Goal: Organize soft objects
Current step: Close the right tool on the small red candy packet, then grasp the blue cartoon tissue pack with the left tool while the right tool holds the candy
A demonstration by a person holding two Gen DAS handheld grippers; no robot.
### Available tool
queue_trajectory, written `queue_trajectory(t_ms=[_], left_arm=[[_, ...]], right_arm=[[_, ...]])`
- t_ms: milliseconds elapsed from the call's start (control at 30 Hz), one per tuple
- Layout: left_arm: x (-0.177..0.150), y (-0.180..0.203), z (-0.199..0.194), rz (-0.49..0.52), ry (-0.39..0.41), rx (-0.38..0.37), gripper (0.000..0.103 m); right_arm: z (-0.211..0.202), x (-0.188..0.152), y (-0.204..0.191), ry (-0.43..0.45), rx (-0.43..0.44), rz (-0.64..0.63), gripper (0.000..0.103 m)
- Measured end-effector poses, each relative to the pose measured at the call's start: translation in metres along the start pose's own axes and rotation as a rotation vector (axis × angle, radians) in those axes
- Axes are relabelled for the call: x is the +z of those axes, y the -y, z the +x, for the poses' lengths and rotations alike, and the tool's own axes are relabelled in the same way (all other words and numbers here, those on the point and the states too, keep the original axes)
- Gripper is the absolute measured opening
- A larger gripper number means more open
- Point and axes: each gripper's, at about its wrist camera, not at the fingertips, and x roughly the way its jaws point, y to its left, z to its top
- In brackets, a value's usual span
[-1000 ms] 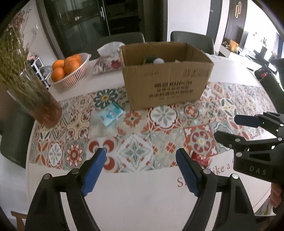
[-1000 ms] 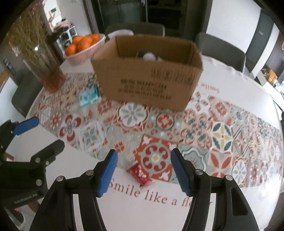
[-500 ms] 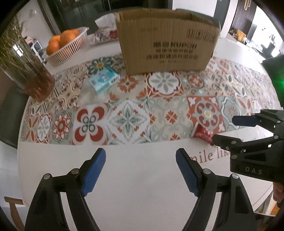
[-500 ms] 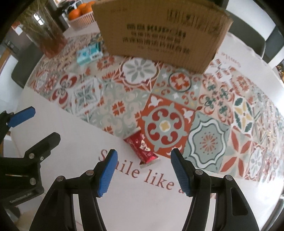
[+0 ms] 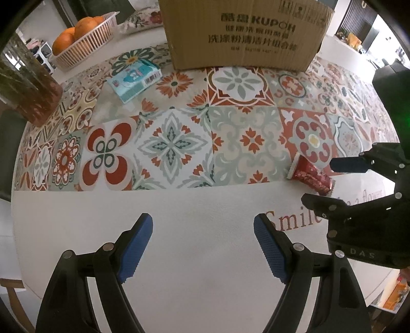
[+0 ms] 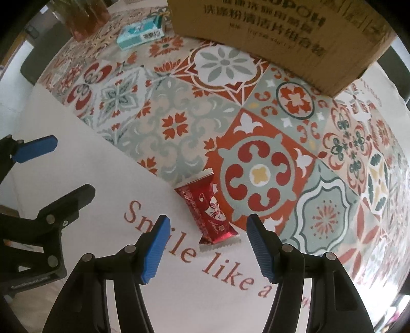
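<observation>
A small red foil packet [image 6: 208, 211] lies on the table where the white border meets the tiled pattern. My right gripper [image 6: 206, 233] hangs open just above it, its blue pads on either side of the packet's near end without touching it. In the left wrist view the same red packet [image 5: 310, 176] lies at the right, between the right gripper's fingers [image 5: 348, 164]. My left gripper [image 5: 203, 230] stands open over bare white cloth, nothing between its pads. A teal tissue pack [image 5: 133, 79] lies near the cardboard box [image 5: 243, 30].
A basket of oranges [image 5: 82, 43] and a glass vase of dried stems [image 5: 28, 92] stand at the far left. A floral pouch [image 5: 143, 20] lies behind the box. The table's near edge runs just below both grippers.
Both grippers have come down toward the table and tilted more steeply. The red packet now sits between the right gripper's pads. Neither jaw opening has changed.
</observation>
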Motion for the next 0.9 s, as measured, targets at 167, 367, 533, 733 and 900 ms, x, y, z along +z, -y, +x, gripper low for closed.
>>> queue_trajectory(t_ms=[167,367,533,733,900], left_arm=[[0.003,0.002,0.007,0.002,-0.018,-0.001,0.081],[0.004,0.002,0.013,0.006,-0.026,-0.003,0.081],[0.008,0.0,0.016,0.008,-0.028,-0.016,0.081],[0.014,-0.001,0.014,0.025,-0.014,-0.024,0.081],[0.021,-0.009,0.007,0.056,0.017,-0.056,0.081]], right_arm=[[0.011,0.001,0.001,-0.006,-0.001,-0.012,0.061],[0.016,0.005,0.0,0.022,-0.015,-0.032,0.05],[0.013,0.009,0.005,0.056,-0.03,-0.008,0.03],[0.008,0.004,0.015,0.086,-0.027,0.057,0.023],[0.001,-0.003,0.018,0.108,-0.003,0.132,0.023]])
